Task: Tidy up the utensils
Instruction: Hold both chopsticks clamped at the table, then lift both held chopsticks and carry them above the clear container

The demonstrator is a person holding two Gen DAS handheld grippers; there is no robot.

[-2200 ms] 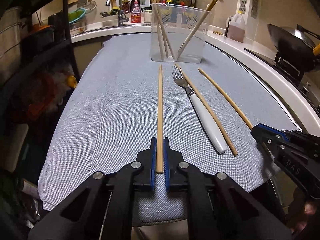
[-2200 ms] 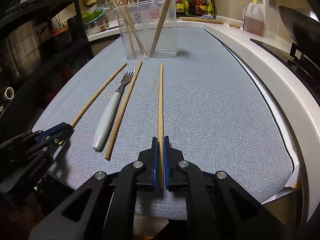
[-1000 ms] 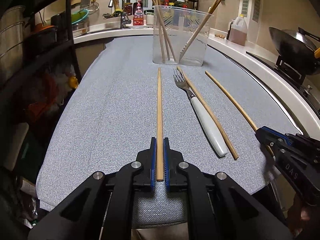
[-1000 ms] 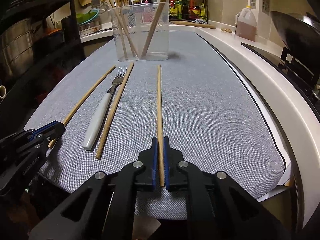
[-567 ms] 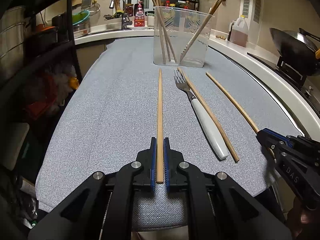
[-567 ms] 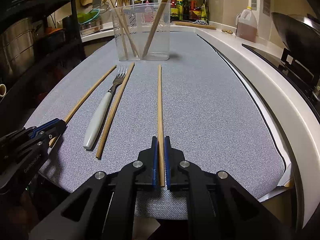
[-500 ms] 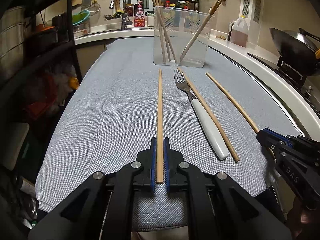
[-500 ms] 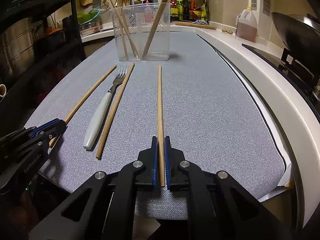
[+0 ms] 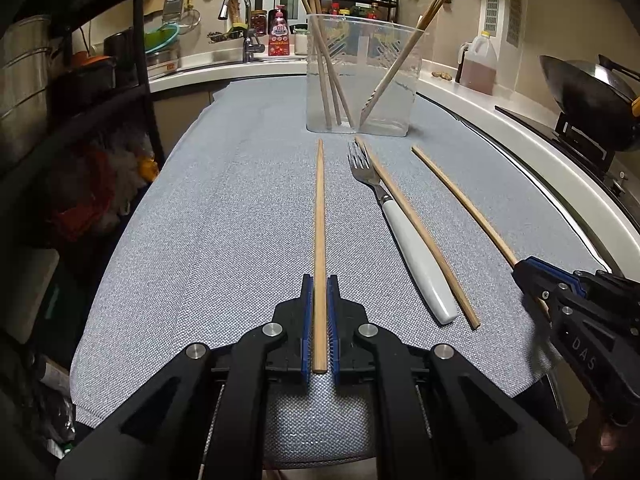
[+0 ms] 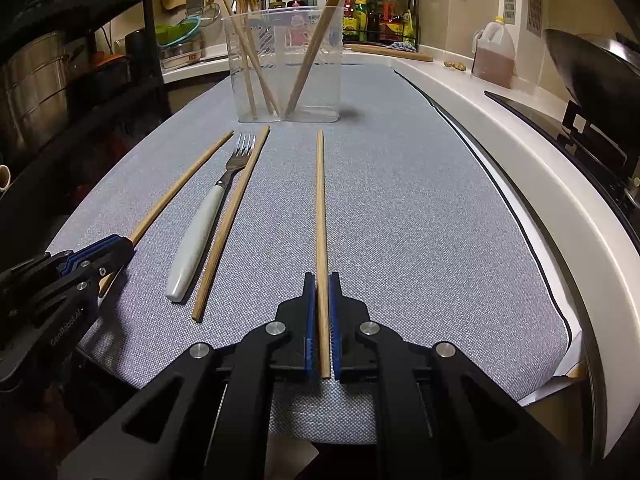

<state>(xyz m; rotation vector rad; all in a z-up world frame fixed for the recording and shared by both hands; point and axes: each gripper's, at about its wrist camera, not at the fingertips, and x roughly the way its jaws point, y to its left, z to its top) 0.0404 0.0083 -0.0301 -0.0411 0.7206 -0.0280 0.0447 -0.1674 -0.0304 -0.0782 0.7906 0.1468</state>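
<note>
Left wrist view: kitchen, grey woven cloth (image 9: 224, 240) over the bench, sink tap (image 9: 236, 4) and wok (image 9: 592, 96) behind. Left gripper (image 9: 319, 292) clamped on a wooden chopstick (image 9: 319, 216) lying flat toward the clear plastic container (image 9: 360, 76) holding upright chopsticks. White-handled fork (image 9: 404, 236) lies touching a loose chopstick (image 9: 420, 236). Right wrist view: same cloth (image 10: 420, 220), white countertop edge (image 10: 540, 152) at right. Right gripper (image 10: 322, 292) clamped on another chopstick (image 10: 320, 208), slim, round, pale wood.
</note>
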